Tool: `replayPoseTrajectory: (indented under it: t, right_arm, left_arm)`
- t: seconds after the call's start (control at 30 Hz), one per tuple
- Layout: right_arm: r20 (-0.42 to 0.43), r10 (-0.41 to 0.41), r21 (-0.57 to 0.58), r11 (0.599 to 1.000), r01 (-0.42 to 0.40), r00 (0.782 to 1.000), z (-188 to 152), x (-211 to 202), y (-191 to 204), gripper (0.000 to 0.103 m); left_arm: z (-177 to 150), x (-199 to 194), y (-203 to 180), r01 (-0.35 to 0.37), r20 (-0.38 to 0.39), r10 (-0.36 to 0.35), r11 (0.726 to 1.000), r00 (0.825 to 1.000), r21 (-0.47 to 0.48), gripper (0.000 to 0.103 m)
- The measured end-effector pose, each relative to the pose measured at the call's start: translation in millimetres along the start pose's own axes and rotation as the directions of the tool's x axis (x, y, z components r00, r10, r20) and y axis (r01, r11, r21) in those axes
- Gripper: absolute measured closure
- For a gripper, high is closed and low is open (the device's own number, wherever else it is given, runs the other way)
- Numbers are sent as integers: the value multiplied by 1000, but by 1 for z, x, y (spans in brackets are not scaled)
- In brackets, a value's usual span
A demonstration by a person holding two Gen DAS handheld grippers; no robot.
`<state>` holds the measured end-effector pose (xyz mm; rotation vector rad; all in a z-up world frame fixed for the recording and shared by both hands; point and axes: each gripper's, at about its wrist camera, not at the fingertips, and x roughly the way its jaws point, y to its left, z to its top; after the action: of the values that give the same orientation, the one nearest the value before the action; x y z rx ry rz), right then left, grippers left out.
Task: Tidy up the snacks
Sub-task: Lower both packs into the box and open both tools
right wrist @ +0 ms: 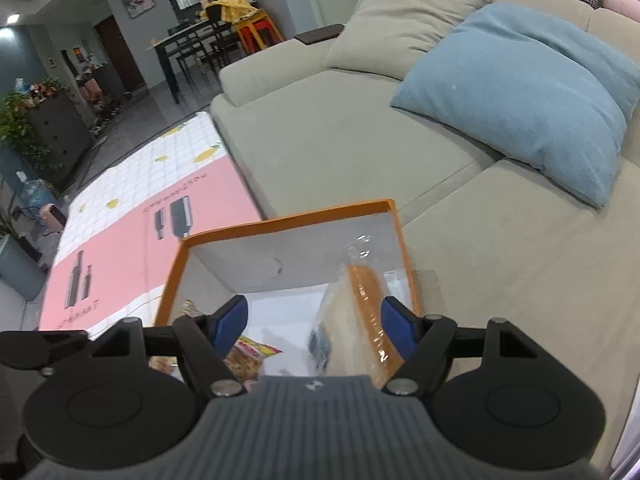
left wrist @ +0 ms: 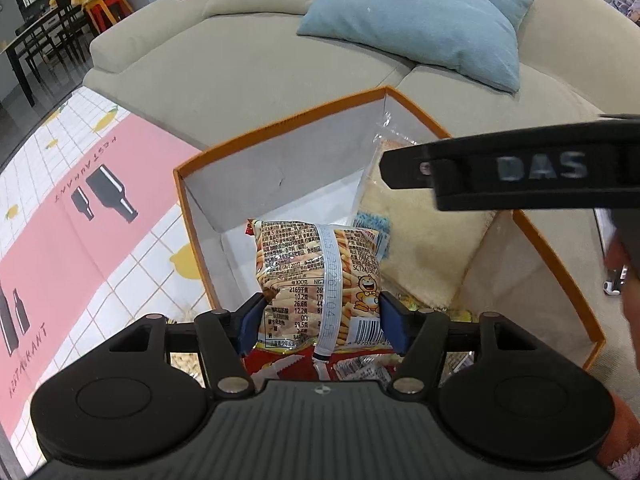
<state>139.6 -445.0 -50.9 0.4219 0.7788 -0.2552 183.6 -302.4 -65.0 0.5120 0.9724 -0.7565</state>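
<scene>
An orange-rimmed box (left wrist: 280,122) with white walls stands on the beige sofa. Inside it, a printed snack-stick bag (left wrist: 320,276) lies between the blue pads of my left gripper (left wrist: 322,322). The pads rest at the bag's sides without visibly squeezing it, so the gripper is open. Loose red and yellow wrappers (left wrist: 288,364) lie under the bag. A clear-wrapped bread loaf (right wrist: 360,316) leans against the right wall of the box (right wrist: 280,222). My right gripper (right wrist: 314,324) is open above it, and the loaf is close to the right pad. A black right-gripper finger (left wrist: 500,168) crosses the left wrist view.
A light blue cushion (left wrist: 416,16) and a beige pillow (right wrist: 408,20) lie on the sofa beyond the box. A pink and white mat (left wrist: 80,208) covers the floor to the left. A dining table with chairs (right wrist: 192,44) stands far back.
</scene>
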Motion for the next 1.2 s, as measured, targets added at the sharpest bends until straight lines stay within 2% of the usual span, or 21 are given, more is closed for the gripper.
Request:
replayPoseTrajectory:
  t: [0.17,0.2,0.27,0.33,0.37,0.53,0.7,0.9,1.07,1.2]
  right_arm:
    - [-15,75,18,997,-75,997,-9,-11,1,30]
    - [-28,109,25,994,-109,994,-11,-11,1,33]
    - [-82,183,47,983,-180,980,-14,-8,2,57]
    - [-140,243,80,969,-233,960,-16,0,2,68]
    - [-156,260,90,965,-248,953,-18,3,3,68]
    - [-225,272,101,962,-255,936,-26,20,10,65]
    - [-231,208,108,976,-187,951,-29,30,9,64]
    - [-185,180,105,981,-162,966,-29,18,6,62]
    - [-129,167,98,983,-155,978,-32,-2,8,48]
    - [-63,167,94,982,-161,984,-39,-26,13,34]
  left_arm:
    - [-8,0,-3,-16,13,16,1000,1000,21,30]
    - [-9,0,-3,-15,15,14,1000,1000,25,30]
    - [-10,0,-5,-14,14,14,999,1000,32,30]
    - [-11,-1,-7,-17,16,16,999,1000,45,30]
    - [-11,-2,-8,-17,19,16,999,1000,50,30]
    - [-11,-10,-11,11,53,-14,998,999,67,30]
    - [-10,-17,-14,16,75,-23,996,997,91,30]
    - [-12,-25,-7,1,96,-7,998,995,59,30]
    - [-21,-46,-2,-16,135,13,1000,991,21,30]
    - [-37,-72,11,26,185,-17,999,983,-45,30]
